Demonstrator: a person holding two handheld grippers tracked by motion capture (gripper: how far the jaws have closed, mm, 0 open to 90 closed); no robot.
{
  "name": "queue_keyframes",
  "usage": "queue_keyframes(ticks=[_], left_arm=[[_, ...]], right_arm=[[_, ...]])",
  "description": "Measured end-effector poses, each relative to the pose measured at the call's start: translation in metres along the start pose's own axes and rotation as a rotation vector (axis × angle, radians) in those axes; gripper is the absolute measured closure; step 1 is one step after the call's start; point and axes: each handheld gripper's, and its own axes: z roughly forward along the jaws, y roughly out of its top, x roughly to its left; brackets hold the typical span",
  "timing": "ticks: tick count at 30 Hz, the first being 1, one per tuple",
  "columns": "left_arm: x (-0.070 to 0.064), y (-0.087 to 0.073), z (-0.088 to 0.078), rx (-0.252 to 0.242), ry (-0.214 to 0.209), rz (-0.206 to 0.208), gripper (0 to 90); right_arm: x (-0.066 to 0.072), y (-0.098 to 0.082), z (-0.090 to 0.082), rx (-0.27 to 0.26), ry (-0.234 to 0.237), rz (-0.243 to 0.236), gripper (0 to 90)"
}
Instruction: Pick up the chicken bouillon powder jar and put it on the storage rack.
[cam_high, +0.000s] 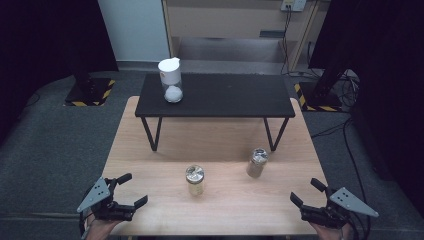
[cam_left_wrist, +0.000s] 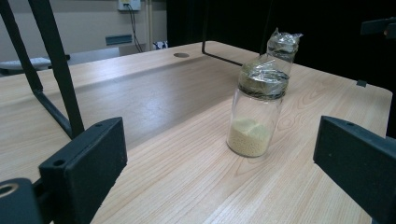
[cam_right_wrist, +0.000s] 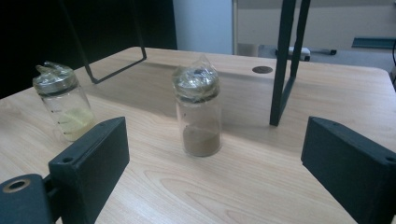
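Two foil-topped jars in front of the black shelf (cam_high: 216, 95), yellow-grain jar (cam_high: 195, 180) and brown-powder jar (cam_high: 257, 163), both tools, left tool (cam_high: 129, 191) and right tool (cam_high: 305, 192), wide open, empty.

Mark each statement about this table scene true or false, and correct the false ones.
1. Both jars on the wooden table are covered with plastic wrap. True.
2. The left gripper holds the yellow-grain jar. False: its jaws are open and apart from the jar.
3. The white-lidded container stands on the black shelf. True.
4. The brown-powder jar lies on its side. False: it stands upright.
5. The right gripper is shut. False: open.
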Motion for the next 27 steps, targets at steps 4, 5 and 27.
queue_keyframes(ticks=[4, 5, 27], left_arm=[[0.0, 0.0, 0.0, 0.0, -0.001, -0.002, 1.9], [0.0, 0.0, 0.0, 0.001, -0.001, -0.002, 1.9], [0.001, 0.0, 0.0, 0.007, -0.003, -0.011, 2.1]], right_arm=[[0.001, 0.008, 0.001, -0.001, 0.021, -0.027, 7.7], [0.002, 0.009, 0.001, -0.001, 0.026, -0.03, 7.7], [0.012, 0.056, 0.012, -0.032, 0.154, -0.093, 8.1]])
